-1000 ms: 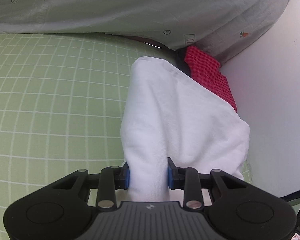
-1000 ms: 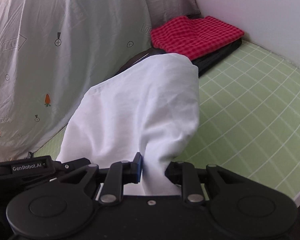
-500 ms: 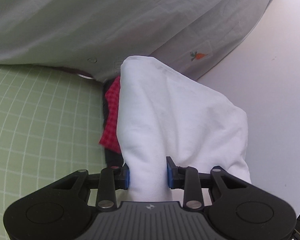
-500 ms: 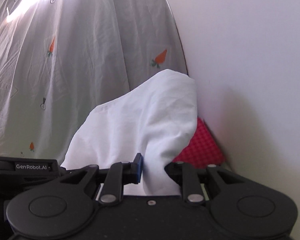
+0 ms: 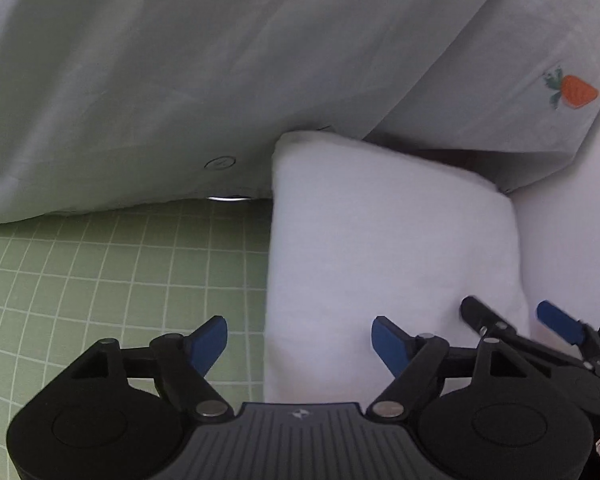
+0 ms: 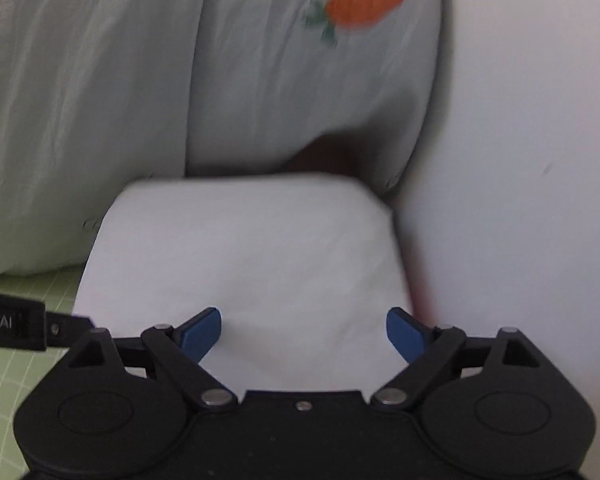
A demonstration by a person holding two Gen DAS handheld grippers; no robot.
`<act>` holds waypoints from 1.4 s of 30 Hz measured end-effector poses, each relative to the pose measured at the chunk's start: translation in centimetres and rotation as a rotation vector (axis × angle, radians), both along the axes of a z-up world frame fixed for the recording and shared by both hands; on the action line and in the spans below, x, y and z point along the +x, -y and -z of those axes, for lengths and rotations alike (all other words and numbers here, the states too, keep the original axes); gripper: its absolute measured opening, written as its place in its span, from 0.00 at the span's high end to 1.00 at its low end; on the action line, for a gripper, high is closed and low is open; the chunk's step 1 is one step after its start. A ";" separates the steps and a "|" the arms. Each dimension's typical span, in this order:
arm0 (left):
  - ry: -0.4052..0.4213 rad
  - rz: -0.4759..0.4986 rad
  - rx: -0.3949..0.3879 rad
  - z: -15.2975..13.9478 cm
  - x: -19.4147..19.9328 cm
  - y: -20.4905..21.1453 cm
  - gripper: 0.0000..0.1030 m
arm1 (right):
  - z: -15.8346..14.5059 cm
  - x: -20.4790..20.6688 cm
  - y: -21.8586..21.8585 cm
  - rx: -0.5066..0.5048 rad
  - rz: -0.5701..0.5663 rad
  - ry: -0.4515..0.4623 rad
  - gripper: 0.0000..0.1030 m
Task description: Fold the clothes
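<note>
A folded white garment (image 5: 388, 256) lies flat in the corner where the green grid mat meets the wall; the right wrist view shows it too, garment (image 6: 244, 264). My left gripper (image 5: 300, 346) hovers at its near left edge, jaws opening, blue pads clear of the cloth. Just to its right, my right gripper (image 5: 514, 320) shows in the left wrist view. In its own view the right gripper (image 6: 304, 332) stands over the garment's near edge, jaws opening, with cloth below the gap and neither pad pressing. The red checked cloth is hidden underneath.
A pale grey sheet with carrot prints (image 5: 220, 80) hangs close behind the garment; sheet (image 6: 284, 80) fills the right view's top. A white wall (image 6: 520, 200) bounds the right side. The green grid mat (image 5: 100, 280) stretches to the left.
Both grippers carried the white garment toward the corner, set it down over the red checked stack, and their jaws went from shut on the cloth to wide apart.
</note>
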State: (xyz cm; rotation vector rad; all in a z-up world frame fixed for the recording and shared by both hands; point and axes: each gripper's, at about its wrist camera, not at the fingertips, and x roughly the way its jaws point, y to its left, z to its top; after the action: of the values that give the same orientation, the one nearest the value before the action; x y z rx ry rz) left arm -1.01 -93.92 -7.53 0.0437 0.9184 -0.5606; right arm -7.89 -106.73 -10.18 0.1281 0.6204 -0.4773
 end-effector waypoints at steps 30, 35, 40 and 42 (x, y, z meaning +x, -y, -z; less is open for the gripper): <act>0.152 0.153 0.008 -4.5 -16.8 -13.5 0.00 | -1.3 -21.0 -11.1 0.255 0.003 -0.064 0.00; 0.158 0.198 0.013 -4.7 -20.4 -15.5 0.00 | -2.3 -24.8 -13.6 0.185 0.051 -0.069 0.00; 0.165 0.224 0.022 -4.7 -22.8 -17.2 0.00 | -3.1 -27.6 -15.7 0.149 0.091 -0.054 0.00; 0.165 0.234 0.021 -4.8 -23.5 -17.8 0.00 | -3.1 -28.5 -16.2 0.148 0.105 -0.054 0.00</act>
State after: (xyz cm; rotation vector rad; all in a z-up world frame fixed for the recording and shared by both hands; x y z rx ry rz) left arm -24.52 -76.12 -2.76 0.2153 0.7629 -0.7534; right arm -36.41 -90.48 -7.04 0.2895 0.7045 -0.5377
